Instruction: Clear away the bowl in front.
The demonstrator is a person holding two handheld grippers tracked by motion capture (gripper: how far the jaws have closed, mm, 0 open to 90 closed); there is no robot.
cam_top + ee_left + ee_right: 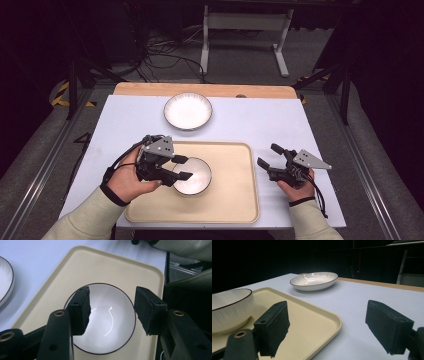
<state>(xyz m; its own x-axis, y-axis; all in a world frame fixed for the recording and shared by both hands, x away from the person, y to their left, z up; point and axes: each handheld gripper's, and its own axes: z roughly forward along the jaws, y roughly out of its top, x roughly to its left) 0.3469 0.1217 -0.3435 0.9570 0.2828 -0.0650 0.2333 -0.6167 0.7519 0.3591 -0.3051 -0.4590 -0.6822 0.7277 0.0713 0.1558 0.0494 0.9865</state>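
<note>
High view: left gripper [180, 167] hovers over a white, dark-rimmed, ribbed bowl [195, 177] sitting on the beige tray [235, 200], jaws parted with nothing gripped. Right gripper [267, 156] rests on the bench [130, 120] beside the tray, jaws wide, empty.

The bowl [192, 175] looks like glazed ceramic, glossy white with a thin dark rim line, fine ribbing on its outer wall and bright streaks of reflected light inside. The tray [235, 200] beneath it is smooth, matt beige plastic. Beyond the tray, the plate [188, 111] has the same shiny white glaze with ribbed sides. The surface [280, 125] under the tray is a matt pale sheet, with a bare wooden strip at its far edge. The jaws are hard black plastic with brass-coloured rivets, faced with rough, dull black foam pads [275, 326].
</note>
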